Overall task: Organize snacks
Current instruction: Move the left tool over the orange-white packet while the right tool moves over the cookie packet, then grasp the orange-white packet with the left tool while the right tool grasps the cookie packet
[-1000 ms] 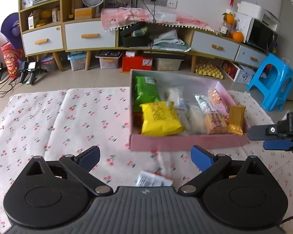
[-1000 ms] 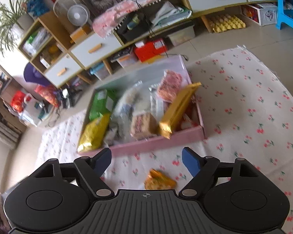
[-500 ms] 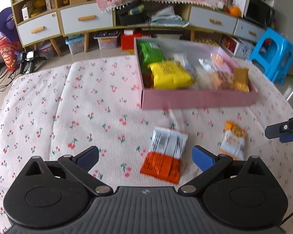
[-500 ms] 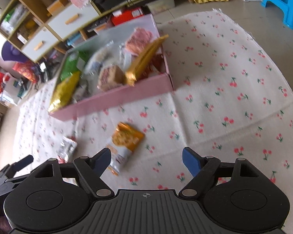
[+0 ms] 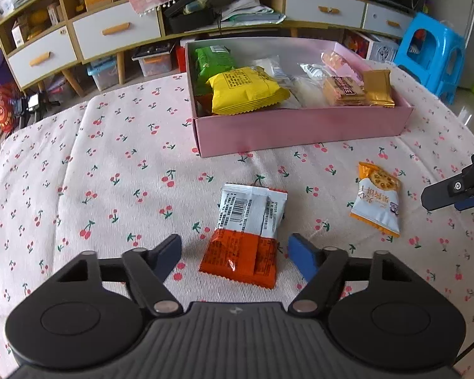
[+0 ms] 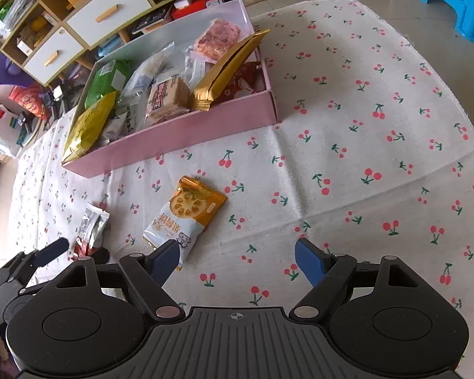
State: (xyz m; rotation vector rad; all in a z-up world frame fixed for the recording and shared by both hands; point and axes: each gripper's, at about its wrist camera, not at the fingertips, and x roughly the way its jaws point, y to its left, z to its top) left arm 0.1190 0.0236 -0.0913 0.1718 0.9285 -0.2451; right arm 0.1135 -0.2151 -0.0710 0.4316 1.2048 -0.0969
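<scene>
Still two packets outside the box

I count two snacks loose on the cherry-print cloth (image 5: 117, 145) — an orange-and-grey packet (image 5: 248, 237) and an orange-and-white packet (image 6: 186, 213). Both lie flat in front of the pink box (image 5: 300, 126), apart from each other and from the box.

My left gripper (image 5: 235, 254) has just been closing its jaws; the orange-and-grey packet sits between the two blue pads, yet I see cloth on either side of it, so the pads are not pressing on it. My right gripper (image 6: 237, 260) stands wide apart with only cloth between its pads — its left pad (image 6: 164, 260) overlaps the lower corner of the orange-and-white packet in view.

Inside the box I can tell one green bag (image 5: 213, 63), one yellow bag (image 5: 246, 90), one gold bar (image 5: 377, 88), one brown biscuit pack (image 5: 343, 90), plus clear wrappers I cannot count.
</scene>
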